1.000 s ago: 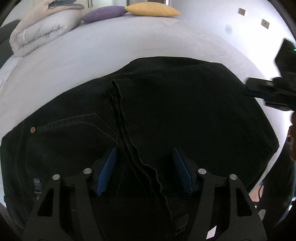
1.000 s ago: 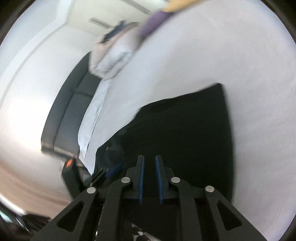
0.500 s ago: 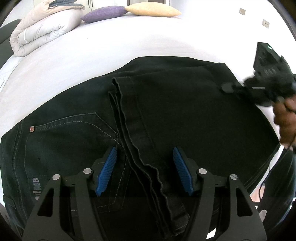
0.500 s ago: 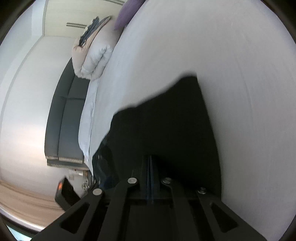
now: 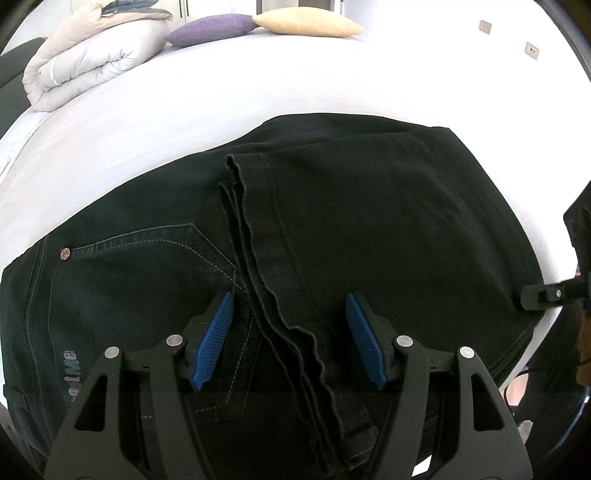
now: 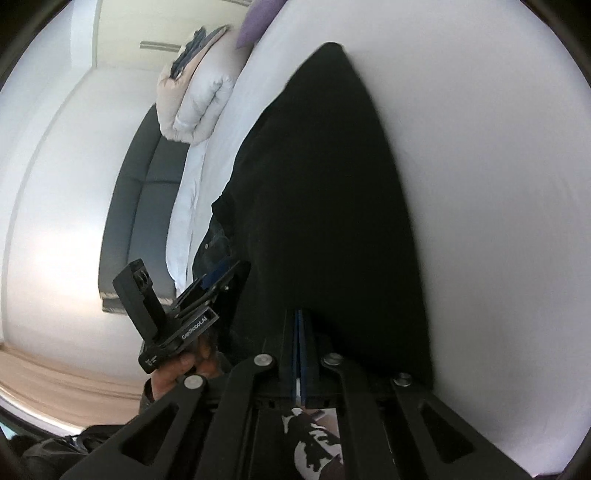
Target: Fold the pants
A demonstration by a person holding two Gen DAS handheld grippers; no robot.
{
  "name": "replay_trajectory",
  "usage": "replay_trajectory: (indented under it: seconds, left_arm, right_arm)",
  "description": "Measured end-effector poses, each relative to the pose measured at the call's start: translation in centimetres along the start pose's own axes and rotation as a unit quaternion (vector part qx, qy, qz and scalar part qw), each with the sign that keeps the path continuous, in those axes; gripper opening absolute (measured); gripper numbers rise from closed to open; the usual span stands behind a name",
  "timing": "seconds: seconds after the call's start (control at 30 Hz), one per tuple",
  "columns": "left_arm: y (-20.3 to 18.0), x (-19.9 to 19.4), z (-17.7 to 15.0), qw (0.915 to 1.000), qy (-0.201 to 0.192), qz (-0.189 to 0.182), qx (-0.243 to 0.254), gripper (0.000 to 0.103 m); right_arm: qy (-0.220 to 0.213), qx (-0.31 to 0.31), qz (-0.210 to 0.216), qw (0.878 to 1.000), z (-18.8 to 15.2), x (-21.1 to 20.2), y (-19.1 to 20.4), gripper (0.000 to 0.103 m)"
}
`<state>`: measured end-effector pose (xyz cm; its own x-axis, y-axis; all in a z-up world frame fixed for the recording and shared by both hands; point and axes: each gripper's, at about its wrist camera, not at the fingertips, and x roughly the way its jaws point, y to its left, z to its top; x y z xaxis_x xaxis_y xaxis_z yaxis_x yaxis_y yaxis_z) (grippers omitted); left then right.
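Hovering over the pants [image 5: 369,221], the left gripper [image 5: 288,343] has its blue pads [image 5: 212,339] apart w/ nothing pinched; the stacked leg hems [image 5: 280,317] run up between them, lying on the seat part. Pads sit above the cloth, contact not clear. Left of the hems: back pocket [image 5: 155,258] w/ pale stitching and a small rivet [image 5: 65,253].

Right gripper [image 6: 298,354] is at the pants' right edge, fingers together, pads pressed flat w/ no gap seen. Black cloth meets its tip, but whether any fabric is caught in there I can't tell. In the left view it pokes in from the right at the folded edge. Right view also shows a hand [image 6: 177,369] holding the left gripper.

Pants lie folded on a white bed [image 5: 295,81], dark and mostly flat. Farther back: rolled duvet [image 5: 88,62] at far left, then a purple pillow [image 5: 210,29] and a yellow pillow [image 5: 306,26] at the far end.
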<state>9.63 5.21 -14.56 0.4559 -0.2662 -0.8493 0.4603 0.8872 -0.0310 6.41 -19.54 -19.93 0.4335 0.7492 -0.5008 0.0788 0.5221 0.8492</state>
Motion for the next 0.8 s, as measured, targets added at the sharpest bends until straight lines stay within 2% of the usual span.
replay_trajectory:
  seconds: [0.27,0.4,0.47,0.5,0.6,0.67,0.7,0.73,0.8]
  left_arm:
    - [0.2,-0.4,-0.2,0.9999,-0.008,-0.002,-0.006,0.063]
    - [1.7,-2.2,-1.0,0.9984,-0.024,-0.024,-0.046,0.063]
    - [3.6,-4.4,-2.2,0.9922,-0.052,-0.053,-0.100,0.066]
    - [4.7,-5.5,-3.0,0.9876,-0.067,-0.065,-0.126,0.072]
    - [9.5,-9.3,-6.7,0.9619,-0.121,-0.080,-0.232,0.085]
    - [12.8,-11.2,-9.6,0.9393,-0.139,-0.076,-0.304,0.086]
    - [14.2,-11.9,-11.0,0.9271,-0.144,-0.075,-0.338,0.086]
    - [15.8,-12.6,-12.8,0.9101,-0.152,-0.074,-0.378,0.086]
    - [17.9,-13.3,-15.4,0.8817,-0.166,-0.079,-0.435,0.086]
  right_arm:
    - [-0.027,-0.002,0.021,0.999,-1.0,-0.3,-1.5,0.000]
    - [-0.035,-0.011,0.016,0.999,-1.6,-0.7,-1.3,0.000]
    - [-0.041,-0.017,0.012,0.999,-1.7,-0.7,-1.0,0.000]
    - [-0.044,-0.018,0.010,0.999,-1.8,-0.7,-0.9,0.000]
    - [-0.056,-0.029,0.008,0.998,-1.9,-0.9,-0.3,0.003]
    - [-0.062,-0.034,0.016,0.997,-1.9,-1.0,0.3,0.018]
    - [-0.065,-0.037,0.024,0.997,-1.9,-1.1,0.7,0.032]
    - [-0.069,-0.040,0.032,0.996,-2.0,-1.2,1.3,0.049]
    - [-0.077,-0.051,0.045,0.995,-2.0,-1.3,2.8,0.061]
